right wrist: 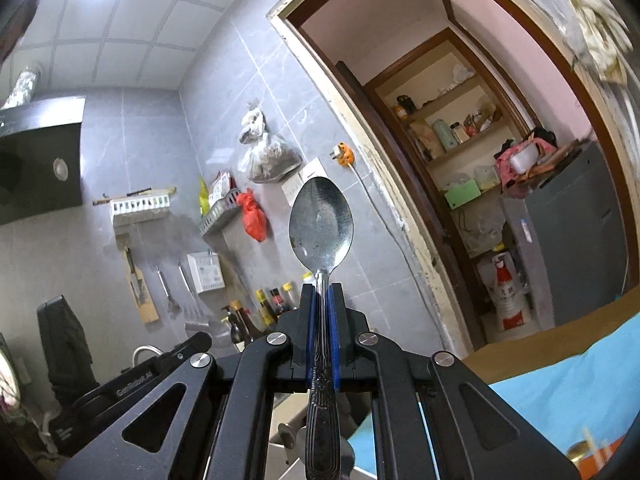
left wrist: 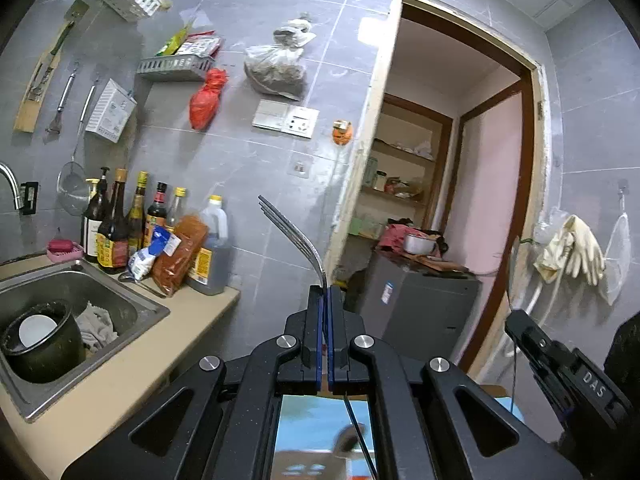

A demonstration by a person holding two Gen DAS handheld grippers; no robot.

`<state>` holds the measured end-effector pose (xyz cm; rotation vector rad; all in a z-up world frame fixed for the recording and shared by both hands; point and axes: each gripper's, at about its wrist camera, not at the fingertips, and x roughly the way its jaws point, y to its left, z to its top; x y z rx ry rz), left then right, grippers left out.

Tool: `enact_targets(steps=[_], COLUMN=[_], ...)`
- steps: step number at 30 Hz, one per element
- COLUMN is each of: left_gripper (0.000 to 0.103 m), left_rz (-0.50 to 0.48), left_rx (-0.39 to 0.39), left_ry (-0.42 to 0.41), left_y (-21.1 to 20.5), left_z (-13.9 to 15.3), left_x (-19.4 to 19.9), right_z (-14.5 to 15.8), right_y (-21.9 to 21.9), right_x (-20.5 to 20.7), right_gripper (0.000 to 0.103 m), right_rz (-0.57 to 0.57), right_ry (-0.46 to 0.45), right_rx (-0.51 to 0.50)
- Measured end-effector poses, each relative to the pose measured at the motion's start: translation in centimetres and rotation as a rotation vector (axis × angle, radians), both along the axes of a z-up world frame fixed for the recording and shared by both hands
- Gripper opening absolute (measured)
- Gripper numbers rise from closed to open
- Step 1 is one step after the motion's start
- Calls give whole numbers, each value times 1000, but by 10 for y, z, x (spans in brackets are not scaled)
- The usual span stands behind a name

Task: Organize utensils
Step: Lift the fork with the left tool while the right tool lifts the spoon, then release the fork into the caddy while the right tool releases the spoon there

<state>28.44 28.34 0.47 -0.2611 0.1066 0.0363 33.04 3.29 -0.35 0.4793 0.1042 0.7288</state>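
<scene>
Fork (left wrist: 296,236) clamped edge-on by left gripper (left wrist: 325,292), tines bent toward 11 o'clock. Tarnished spoon (right wrist: 321,220), embossed handle, pinched by right gripper (right wrist: 322,292), bowl at 12 o'clock.

The right gripper (left wrist: 568,364), seen in the left wrist view, is showing the white letters "DAS" on its black body. The left gripper (right wrist: 160,376), seen in the right wrist view, is showing a partly blurred white marking. Bottle labels are displaying nothing readable.
</scene>
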Motion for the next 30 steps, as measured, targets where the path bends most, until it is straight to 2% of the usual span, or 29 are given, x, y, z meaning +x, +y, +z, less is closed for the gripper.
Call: enact_targets(steps=[5, 16, 25, 30], left_gripper=[0, 0, 0, 0], left_rz=[13, 22, 23, 22], left_rx=[38, 83, 237, 256], left_ry=[-3, -28, -54, -42], left_y=[-2, -15, -41, -45], left_z=[-18, -55, -67, -73], left_x=[-2, -6, -9, -10], right_z=[-21, -46, -57, -59], right_y=[7, 21, 22, 20], right_x=[2, -11, -13, -13], right_gripper=[4, 4, 4, 5], right_rz=[-10, -12, -7, -2], right_ry=[7, 1, 17, 21], right_rx=[-7, -128, -144, -152])
